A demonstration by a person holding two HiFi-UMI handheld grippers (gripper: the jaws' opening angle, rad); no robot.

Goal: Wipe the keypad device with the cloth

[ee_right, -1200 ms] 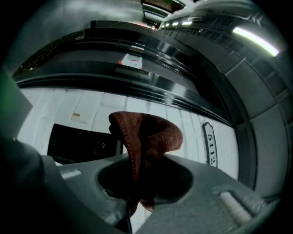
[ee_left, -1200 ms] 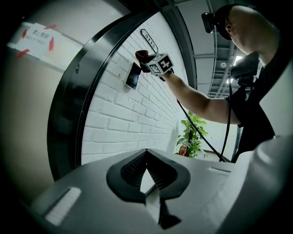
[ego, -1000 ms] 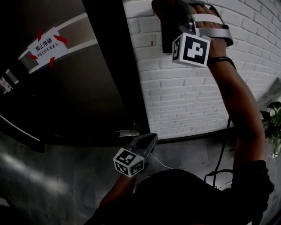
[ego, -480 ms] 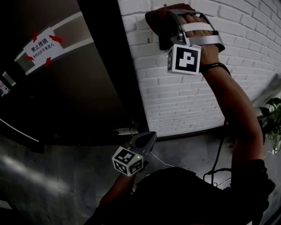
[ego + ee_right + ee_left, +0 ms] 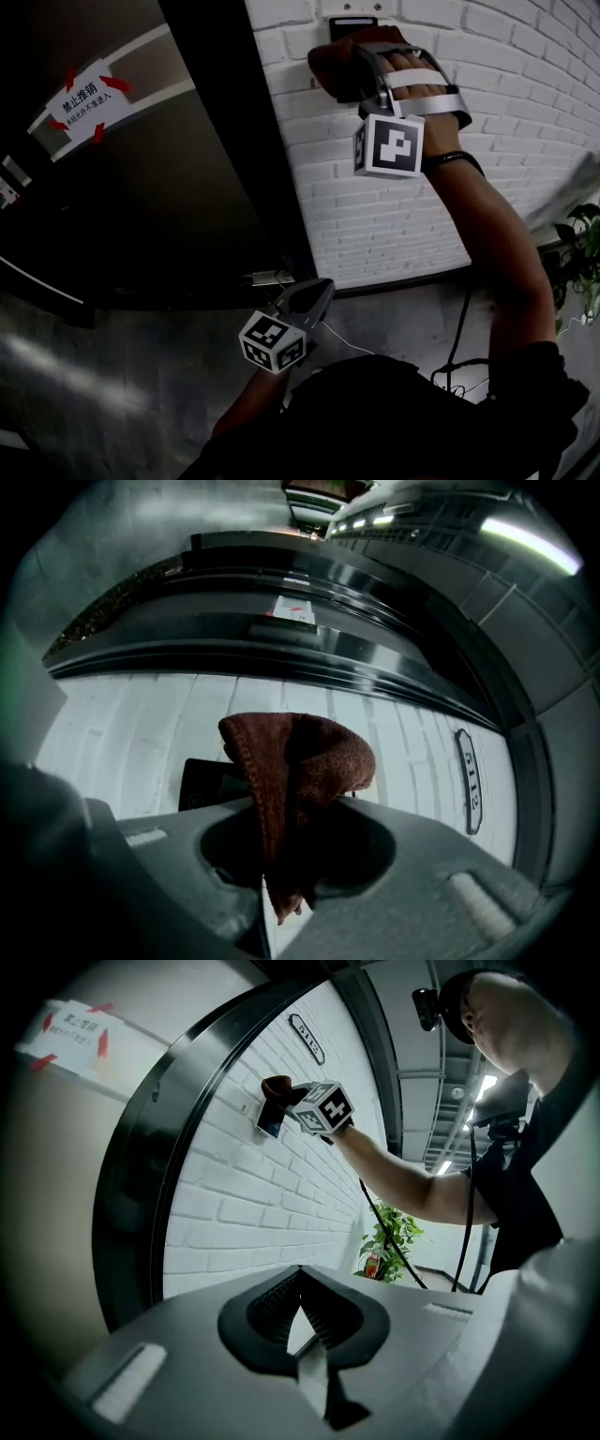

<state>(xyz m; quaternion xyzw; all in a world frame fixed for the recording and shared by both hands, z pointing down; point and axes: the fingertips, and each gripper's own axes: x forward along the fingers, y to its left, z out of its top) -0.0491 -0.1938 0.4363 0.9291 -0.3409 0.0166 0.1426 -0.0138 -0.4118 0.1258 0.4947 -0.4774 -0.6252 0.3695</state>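
The black keypad device (image 5: 352, 22) hangs on the white brick wall (image 5: 375, 216), right of the dark door frame. My right gripper (image 5: 361, 70) is raised against it, shut on a brown cloth (image 5: 330, 58) that covers most of the device. In the right gripper view the cloth (image 5: 300, 761) bunches out of the jaws and the device (image 5: 214, 782) shows at its left. My left gripper (image 5: 319, 295) hangs low near the door's foot, shut, with nothing in it. From the left gripper view the device (image 5: 270, 1117) and cloth (image 5: 277, 1087) appear far up the wall.
A dark door (image 5: 141, 187) with a white notice with red arrows (image 5: 82, 98) fills the left. An oval number plate (image 5: 472, 780) is on the wall beyond the device. A cable (image 5: 459, 328) hangs by the wall, and a potted plant (image 5: 581, 253) stands at the right.
My right gripper has slid down the wall with the cloth, and the device's top edge now shows above it. The left gripper has stayed put.
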